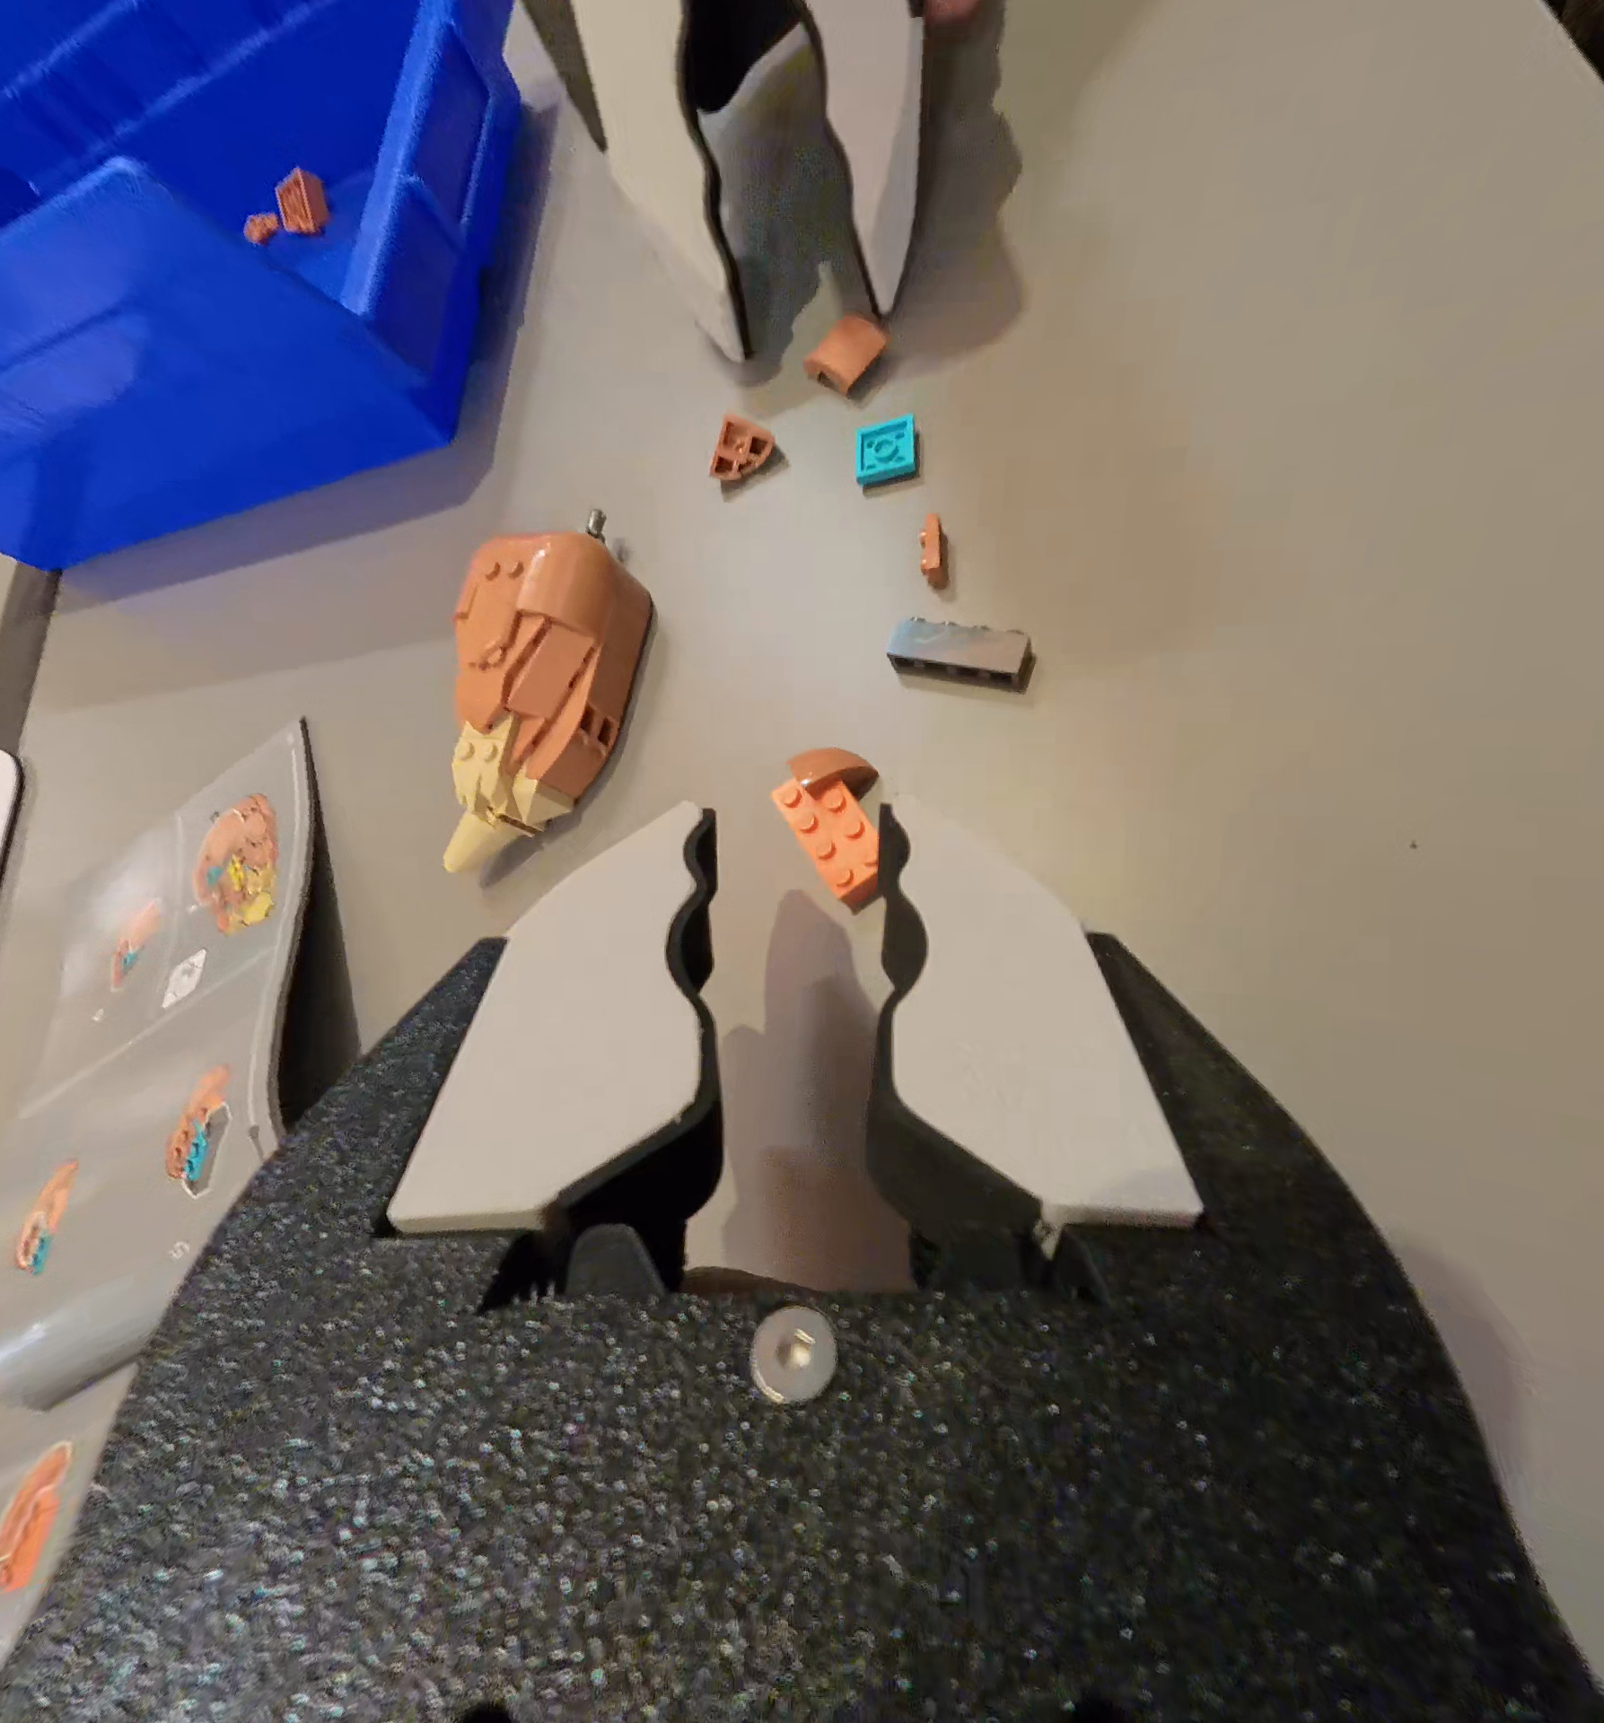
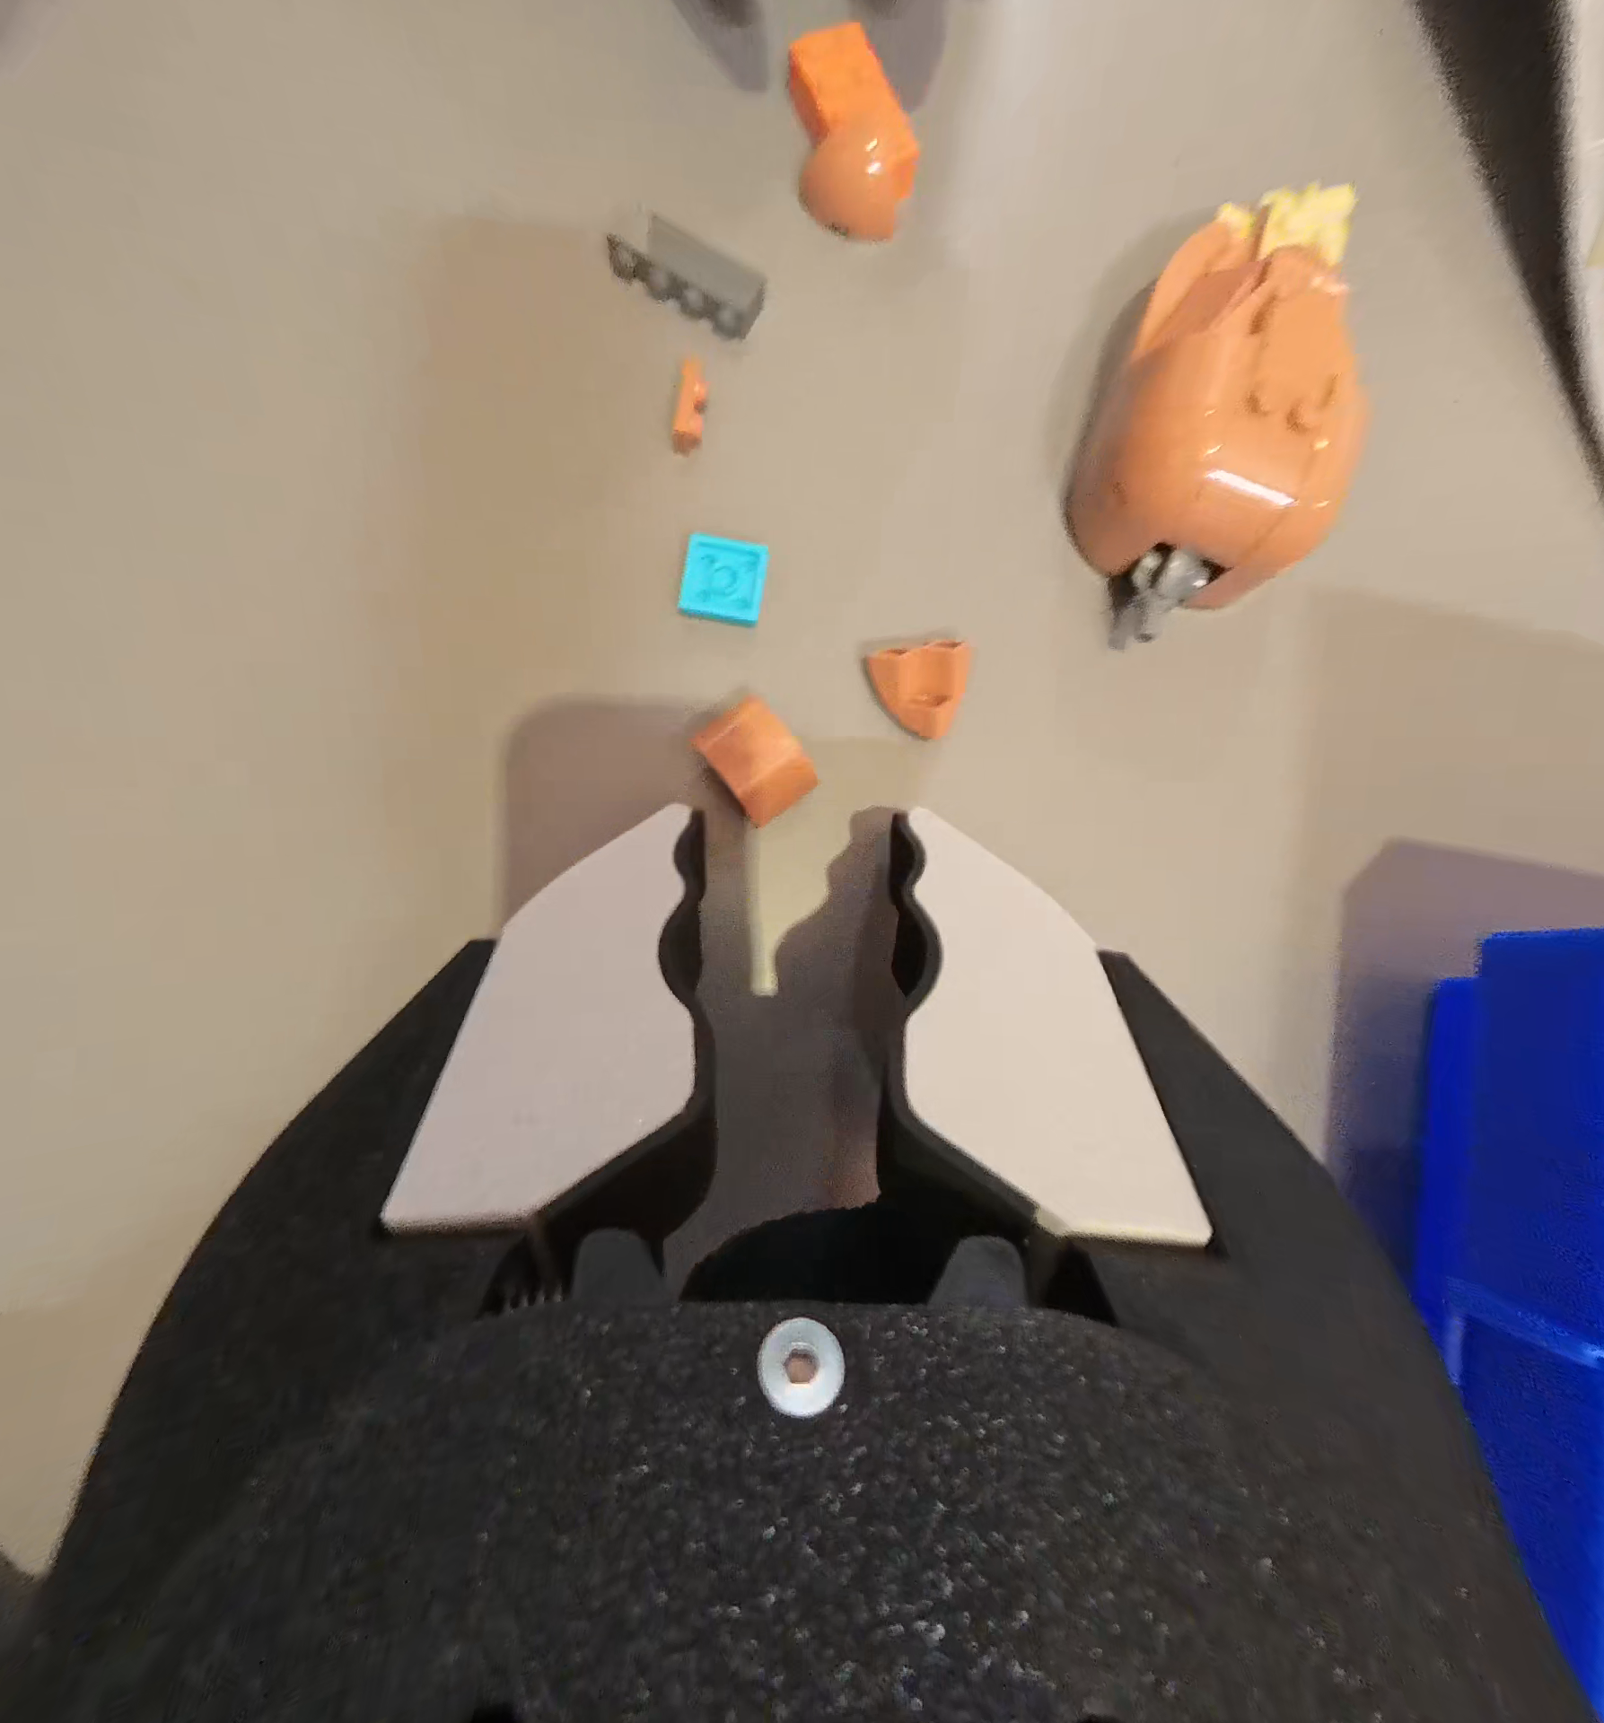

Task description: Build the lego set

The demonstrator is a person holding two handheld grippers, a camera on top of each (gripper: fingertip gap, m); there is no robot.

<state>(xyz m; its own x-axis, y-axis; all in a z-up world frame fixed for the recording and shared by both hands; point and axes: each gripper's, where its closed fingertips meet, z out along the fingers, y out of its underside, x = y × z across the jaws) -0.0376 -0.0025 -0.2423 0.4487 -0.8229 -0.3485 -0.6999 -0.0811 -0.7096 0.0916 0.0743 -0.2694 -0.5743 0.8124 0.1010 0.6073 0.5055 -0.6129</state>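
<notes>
**Inspector:** As seen from both wrist cameras, noted first a plain grey table [image 1: 1292,653], matte and evenly lit. Cannot make out anything of the room beyond it.

**Clerk:** Confirmed. Logged a blue bin [image 1: 173,326] at the far left of the left wrist view, with two small brown pieces [image 1: 299,200] inside. Logged also an instruction booklet [image 1: 173,979] lying open at the near left, curling at its edge.

**Inspector:** Turning to the tools. Found the left gripper [image 1: 798,820] low over the table and angled downward, with a clear gap between its fingers, gripping nothing. Found the right gripper [image 1: 812,326] opposite it, pointing back across the table, likewise spread and empty.

**Clerk:** Agreed on both. Recorded the partly built model [image 1: 546,671], brown with a tan tip, lying on its side between bin and left gripper, clear of both tools.

**Inspector:** Next, the loose parts. Noted an orange plate with a brown dome [image 1: 826,830] at the left gripper's tips, close against one finger; cannot tell whether touching.

**Clerk:** Listed a grey brick [image 1: 961,653] just beyond it, then a teal tile [image 1: 886,450] and a brown quarter wedge [image 1: 740,447] side by side.

**Inspector:** Added a brown curved piece [image 2: 756,760] just ahead of the right gripper [image 2: 793,820], off one fingertip, not between them. Added lastly a tiny brown piece [image 1: 931,550] between tile and brick.
</notes>
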